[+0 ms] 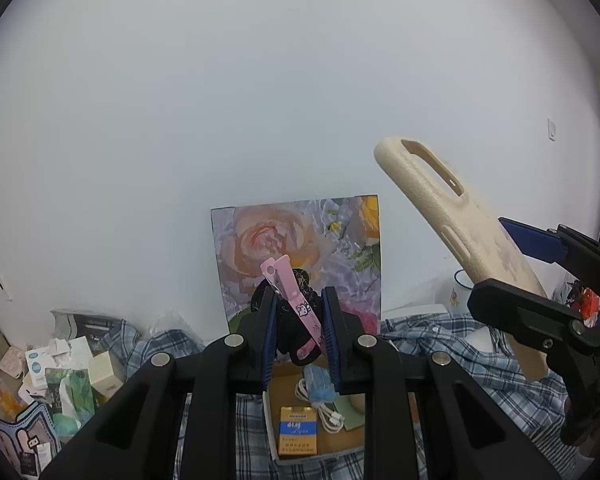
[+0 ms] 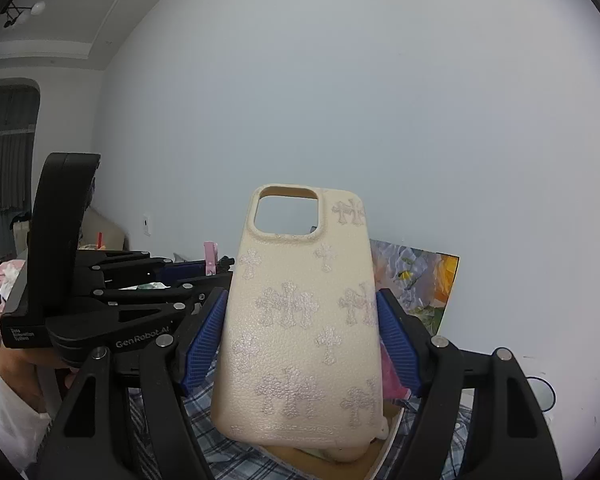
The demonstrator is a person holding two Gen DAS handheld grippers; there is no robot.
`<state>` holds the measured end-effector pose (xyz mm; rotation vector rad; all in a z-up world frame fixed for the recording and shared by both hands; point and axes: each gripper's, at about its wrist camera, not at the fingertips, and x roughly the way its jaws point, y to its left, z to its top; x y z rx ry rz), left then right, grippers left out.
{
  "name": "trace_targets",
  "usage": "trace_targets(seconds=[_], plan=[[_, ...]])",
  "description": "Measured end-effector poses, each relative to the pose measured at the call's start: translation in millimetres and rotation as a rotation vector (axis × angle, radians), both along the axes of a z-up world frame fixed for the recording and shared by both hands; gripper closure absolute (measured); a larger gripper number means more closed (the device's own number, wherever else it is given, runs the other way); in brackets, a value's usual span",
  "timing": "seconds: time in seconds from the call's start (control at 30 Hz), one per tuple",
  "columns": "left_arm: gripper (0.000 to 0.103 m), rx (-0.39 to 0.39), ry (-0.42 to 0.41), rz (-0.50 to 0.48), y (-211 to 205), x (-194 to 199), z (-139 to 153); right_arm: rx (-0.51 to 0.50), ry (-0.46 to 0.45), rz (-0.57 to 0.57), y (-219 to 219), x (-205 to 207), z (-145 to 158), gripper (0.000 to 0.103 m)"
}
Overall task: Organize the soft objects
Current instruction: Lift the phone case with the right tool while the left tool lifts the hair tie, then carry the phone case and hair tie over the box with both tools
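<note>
A pale, bare wall filled the upper part of both views, and a blue-and-white plaid cloth spread across the lower part of the left wrist view. A floral-printed board leaned upright against the wall at centre. At the lower left of that view lay a heap of small cartons and packets. The right tool was clenched on a cream textured phone case with pale cross motifs, its blue pads pressing the case's two long edges; the case stood upright at the centre of the right wrist view, camera cut-out uppermost, and appeared tilted at the right of the left wrist view. Below the left tool sat an open shallow cardboard box holding a yellow-and-blue packet and a coiled white cable. The left tool gripped a black hair scrunchie together with a pink cartoon-printed hair clip, the clip slanting up between the blue pads.
</note>
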<state>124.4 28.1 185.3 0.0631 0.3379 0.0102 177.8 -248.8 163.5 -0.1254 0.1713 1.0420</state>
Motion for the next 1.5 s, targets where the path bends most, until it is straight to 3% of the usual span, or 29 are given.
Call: trace_targets(seconds=[0.37,0.67,1.5], plan=[[0.080,-0.004,-0.012,0.009,-6,31,5,0.030,-0.010,-0.015,10,17,11,0.031],[0.080,-0.028,0.040,0.004,-6,64,-11,0.027,0.029,-0.028,14,27,-1,0.031],[0.080,-0.052,0.191,0.016,-8,118,-91,-0.059,0.211,-0.035,49,91,-87,0.031]])
